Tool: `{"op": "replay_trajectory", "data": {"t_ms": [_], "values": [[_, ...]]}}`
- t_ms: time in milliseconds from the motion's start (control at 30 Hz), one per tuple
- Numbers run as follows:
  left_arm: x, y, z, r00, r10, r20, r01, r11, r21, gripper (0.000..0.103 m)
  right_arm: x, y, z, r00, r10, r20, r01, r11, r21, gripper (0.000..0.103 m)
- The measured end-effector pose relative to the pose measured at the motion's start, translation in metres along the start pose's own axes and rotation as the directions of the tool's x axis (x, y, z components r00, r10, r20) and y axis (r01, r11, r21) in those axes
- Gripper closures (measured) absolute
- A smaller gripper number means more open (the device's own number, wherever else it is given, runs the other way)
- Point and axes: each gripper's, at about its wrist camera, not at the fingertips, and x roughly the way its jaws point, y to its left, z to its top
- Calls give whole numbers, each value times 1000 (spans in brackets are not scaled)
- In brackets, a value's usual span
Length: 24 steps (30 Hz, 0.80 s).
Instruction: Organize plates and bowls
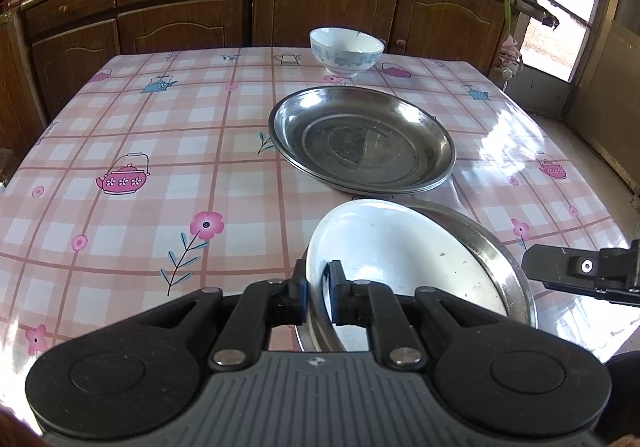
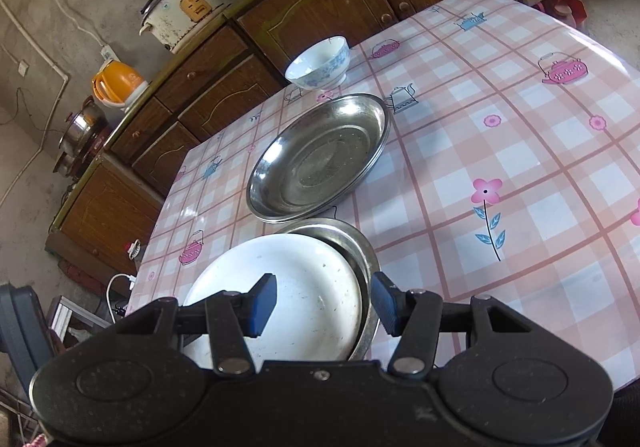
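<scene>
A table (image 1: 120, 135) under a pink checked oilcloth carries the dishes. A blue-patterned bowl (image 1: 346, 50), stacked steel plates (image 1: 362, 139) and another steel plate (image 1: 508, 267) rest on it.

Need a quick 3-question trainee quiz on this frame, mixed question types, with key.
1. True or false: the left hand-held gripper is shut on the white plate.
2. What does the white plate sit in?
3. Nearest the cabinets is: A) stacked steel plates B) floral bowl C) white plate.

Key: 1. true; 2. a steel plate; 3. B.
</scene>
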Motion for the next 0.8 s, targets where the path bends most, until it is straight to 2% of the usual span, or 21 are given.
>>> {"op": "replay_trajectory", "data": {"t_ms": [133,233,433,500,667,800], "values": [[-7,6,2,1000,16,24,-15,1000,-18,90,-2,5,-1,1000,7,7,-7,999,-31,39],[-13,8,3,999,20,44,-19,1000,-14,83,-2,6,-1,1000,14,7,-14,999,-33,39],[-19,14,2,997,0,82,4,999,-52,84,-2,7,-2,1000,14,7,-13,999,-46,39],[-21,18,3,994,17,107,-9,997,-76,84,-3,7,-2,1000,19,8,-18,999,-47,39],[-14,23,0,994,74,80,-67,994,-87,84,-2,8,-3,1000,25,9,-24,999,-46,39],[-8,21,-4,995,79,61,-75,995,-66,84,-1,8,-4,1000,27,6,-26,998,-50,39]]}}
